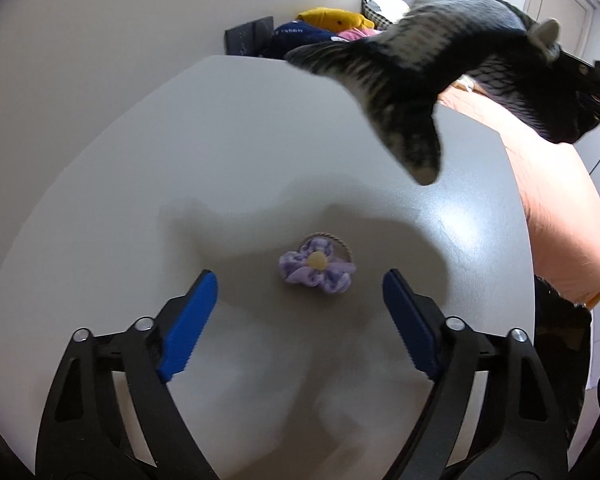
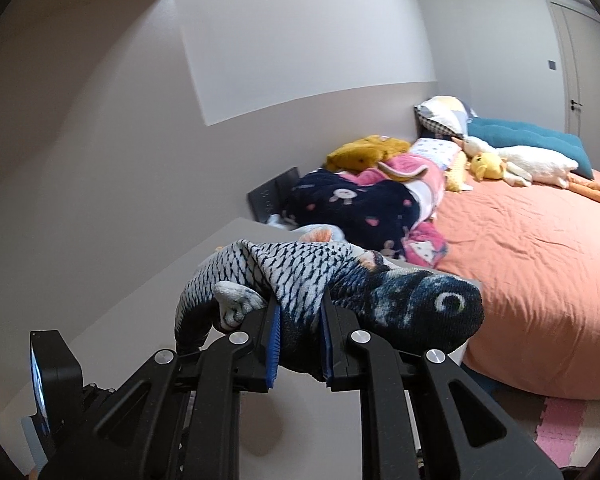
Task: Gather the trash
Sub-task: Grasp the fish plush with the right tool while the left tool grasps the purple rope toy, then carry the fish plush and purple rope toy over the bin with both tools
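Right wrist view: right gripper (image 2: 299, 322) clamps a plush fish (image 2: 340, 288) above the grey table (image 2: 148, 300) beside an orange bed (image 2: 540, 260).

Word "rabbit", faintly, on navy blanket (image 1: 288, 34).

We see our left gripper (image 1: 300, 292) over the grey table (image 1: 100, 208), its blue pads (image 1: 188, 328) spread wide with nothing pressed between them. A purple flower scrunchie (image 1: 317, 267) lies on the table just ahead, between the fingertips and apart from both. Above it, off the table, hangs a plush fish (image 1: 412, 68), tail fin drooping, held at the right edge by our right gripper (image 1: 596, 92). An orange bed (image 1: 560, 208) sits beside the table, clothes (image 1: 324, 28) piled beyond.
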Action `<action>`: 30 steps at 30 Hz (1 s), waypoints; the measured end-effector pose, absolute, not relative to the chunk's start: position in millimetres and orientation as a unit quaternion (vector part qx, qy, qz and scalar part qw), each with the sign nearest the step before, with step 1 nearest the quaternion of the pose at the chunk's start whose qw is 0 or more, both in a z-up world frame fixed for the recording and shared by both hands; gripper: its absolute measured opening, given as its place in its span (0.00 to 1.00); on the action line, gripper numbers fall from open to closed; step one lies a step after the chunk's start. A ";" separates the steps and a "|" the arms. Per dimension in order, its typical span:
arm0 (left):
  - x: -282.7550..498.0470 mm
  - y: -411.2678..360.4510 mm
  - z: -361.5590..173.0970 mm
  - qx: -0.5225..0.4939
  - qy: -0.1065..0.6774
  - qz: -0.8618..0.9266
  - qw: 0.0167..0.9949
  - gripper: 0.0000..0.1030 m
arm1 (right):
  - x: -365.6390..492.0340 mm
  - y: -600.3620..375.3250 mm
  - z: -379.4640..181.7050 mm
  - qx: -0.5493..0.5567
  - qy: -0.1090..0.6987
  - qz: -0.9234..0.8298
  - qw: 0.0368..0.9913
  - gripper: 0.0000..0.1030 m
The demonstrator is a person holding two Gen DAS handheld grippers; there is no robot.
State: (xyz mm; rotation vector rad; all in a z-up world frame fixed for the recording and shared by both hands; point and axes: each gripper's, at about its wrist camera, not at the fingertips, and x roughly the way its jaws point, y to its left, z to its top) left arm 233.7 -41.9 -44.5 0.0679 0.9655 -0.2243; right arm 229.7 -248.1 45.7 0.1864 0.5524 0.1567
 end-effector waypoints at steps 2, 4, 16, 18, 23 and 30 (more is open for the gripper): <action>235.9 -44.1 -49.0 0.038 0.467 -0.107 0.877 0.68 | 228.0 -254.9 44.5 0.095 0.271 0.074 0.955 0.17; 236.4 -46.2 -52.4 0.041 0.471 -0.105 0.875 0.55 | 227.2 -260.6 43.3 0.096 0.270 0.071 0.955 0.17; 229.0 -51.1 -50.0 0.055 0.454 -0.101 0.884 0.18 | 211.4 -278.3 40.1 0.104 0.272 0.065 0.954 0.17; 225.1 -53.4 -47.1 0.057 0.450 -0.099 0.886 0.17 | 207.2 -279.6 40.2 0.105 0.273 0.063 0.954 0.17; 209.8 -58.7 -36.3 0.050 0.441 -0.101 0.891 0.15 | 194.1 -284.0 40.5 0.104 0.277 0.058 0.954 0.17; 195.4 -64.0 -22.2 0.036 0.433 -0.106 0.894 0.15 | 168.2 -294.1 46.4 0.106 0.276 0.048 0.954 0.17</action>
